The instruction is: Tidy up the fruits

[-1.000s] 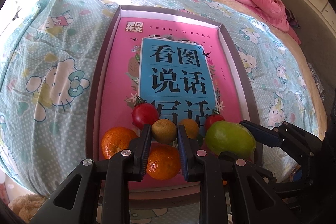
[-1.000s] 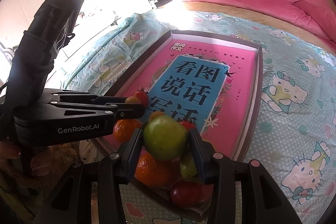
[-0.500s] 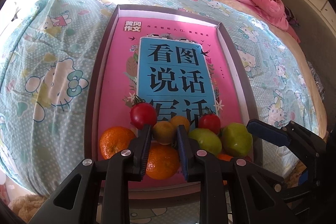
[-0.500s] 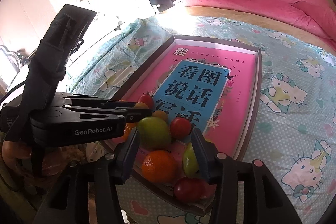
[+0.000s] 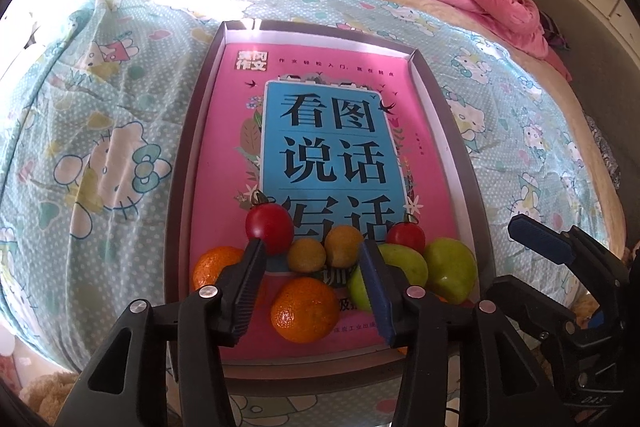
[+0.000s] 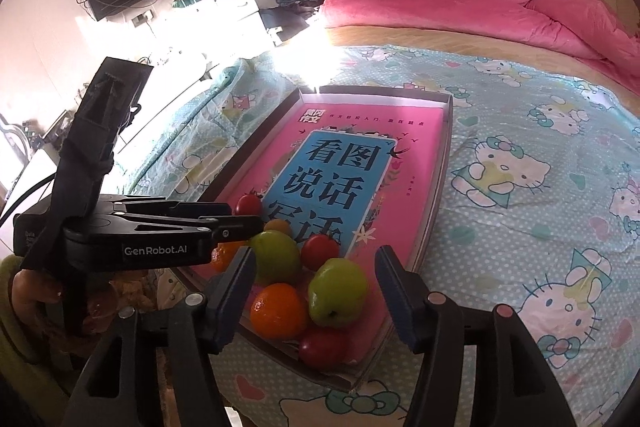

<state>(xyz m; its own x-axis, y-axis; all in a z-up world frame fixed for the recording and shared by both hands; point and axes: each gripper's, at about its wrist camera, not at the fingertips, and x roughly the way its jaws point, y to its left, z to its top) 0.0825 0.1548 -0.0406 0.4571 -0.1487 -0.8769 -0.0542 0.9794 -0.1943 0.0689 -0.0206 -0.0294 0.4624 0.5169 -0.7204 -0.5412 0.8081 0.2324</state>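
- My left gripper (image 5: 312,267) is opening, nothing gripped, just fruit lying loose under it
- My right gripper (image 6: 316,267) is opening too, green fruit (image 6: 338,293) between the jaws but untouched
- All fruit's bunched at the tray's (image 5: 464,163) near end, on the book (image 5: 332,131)

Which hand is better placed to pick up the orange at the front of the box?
Left, probably. The front orange sits between the left gripper's opening fingers. The right gripper, also opening, frames the green apple more.
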